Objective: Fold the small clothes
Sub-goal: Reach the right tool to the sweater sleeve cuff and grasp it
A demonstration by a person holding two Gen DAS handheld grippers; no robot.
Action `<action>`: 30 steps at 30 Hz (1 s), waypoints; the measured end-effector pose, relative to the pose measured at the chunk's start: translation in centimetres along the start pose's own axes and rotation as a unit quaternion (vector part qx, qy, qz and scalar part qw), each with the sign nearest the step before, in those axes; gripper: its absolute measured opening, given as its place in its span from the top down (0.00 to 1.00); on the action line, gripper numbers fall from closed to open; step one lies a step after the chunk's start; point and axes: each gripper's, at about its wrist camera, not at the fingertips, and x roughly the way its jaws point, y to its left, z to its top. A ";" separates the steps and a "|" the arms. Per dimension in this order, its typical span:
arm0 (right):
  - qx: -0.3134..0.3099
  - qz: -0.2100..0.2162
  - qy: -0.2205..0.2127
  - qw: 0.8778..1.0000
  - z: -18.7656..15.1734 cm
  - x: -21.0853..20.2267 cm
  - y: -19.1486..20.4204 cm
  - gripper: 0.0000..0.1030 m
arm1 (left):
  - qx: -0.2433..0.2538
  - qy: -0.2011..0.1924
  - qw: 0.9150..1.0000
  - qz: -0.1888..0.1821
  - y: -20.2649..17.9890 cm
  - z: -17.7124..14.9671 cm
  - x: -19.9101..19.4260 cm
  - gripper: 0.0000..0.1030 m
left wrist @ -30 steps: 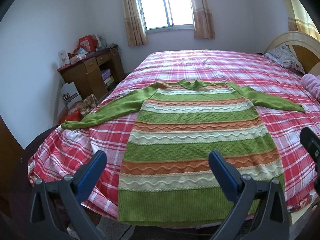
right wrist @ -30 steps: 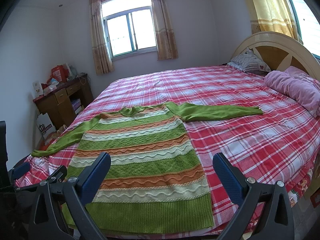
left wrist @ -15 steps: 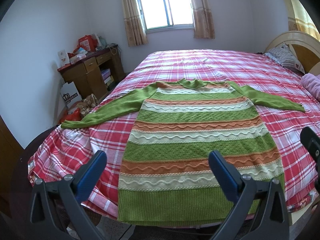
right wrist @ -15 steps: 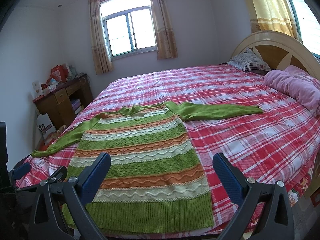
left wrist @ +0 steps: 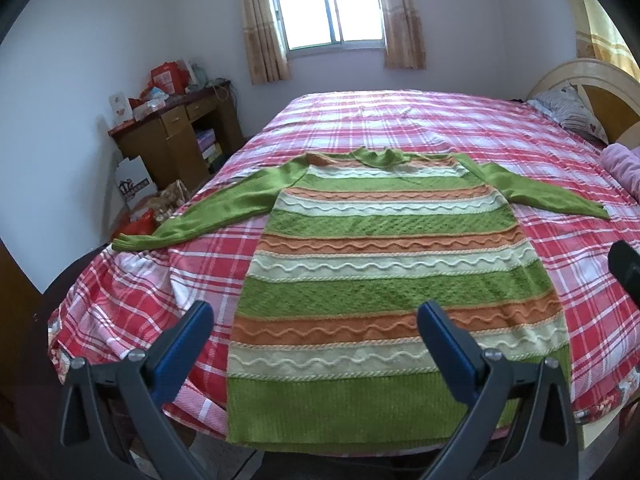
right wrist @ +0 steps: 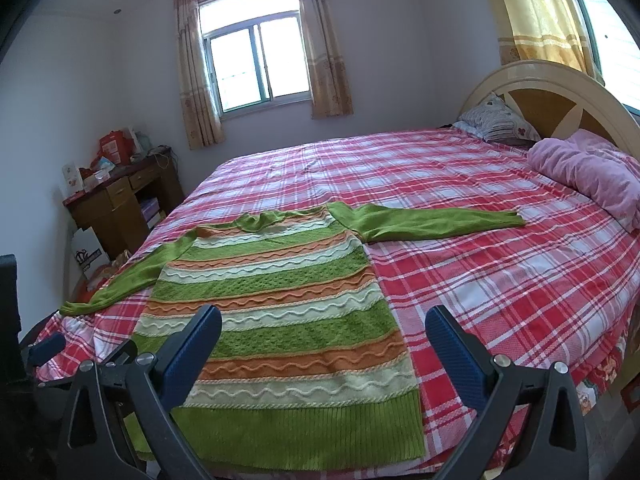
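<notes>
L wrist view: left gripper (left wrist: 314, 322) hovering w/ jaws spread wide, holding nothing, above hem of striped sweater (left wrist: 384, 264) lying flat on plaid bed (left wrist: 400, 120), sleeves out.

R wrist view: right gripper (right wrist: 322, 328) likewise gaping, empty, over sweater's right edge. Knit probably soft, floppy, light; pinching sleeve cuff (right wrist: 514, 218) or shoulder looking best.

- Bed (left wrist: 400, 128), red-and-white plaid cover, cream arched headboard (right wrist: 560, 92).
- Striped knit sweater (left wrist: 384, 288) lies flat on the cover, unfolded, both sleeves spread out, green hem at the near edge.
- Patterned pillow (right wrist: 496, 120) rests by the headboard.
- Pink blanket (right wrist: 592, 172) is bunched beside the pillow.
</notes>
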 end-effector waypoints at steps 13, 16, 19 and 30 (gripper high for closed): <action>0.015 0.001 0.013 1.000 3.1 4.2 -1.2 0.01 | 0.006 0.022 1.000 -0.004 -0.9 2.6 4.6 0.00; 0.019 -0.006 0.027 0.999 3.0 6.3 -2.6 0.01 | 0.003 0.028 0.999 -0.034 -1.2 3.3 6.1 0.00; 0.033 -0.016 0.048 0.998 2.7 8.8 -5.1 0.01 | -0.003 0.030 0.998 -0.057 -1.1 3.7 8.3 0.00; 0.268 -0.076 0.045 0.959 5.8 16.2 -24.9 0.60 | -0.057 0.030 0.998 0.027 2.2 7.1 18.0 0.00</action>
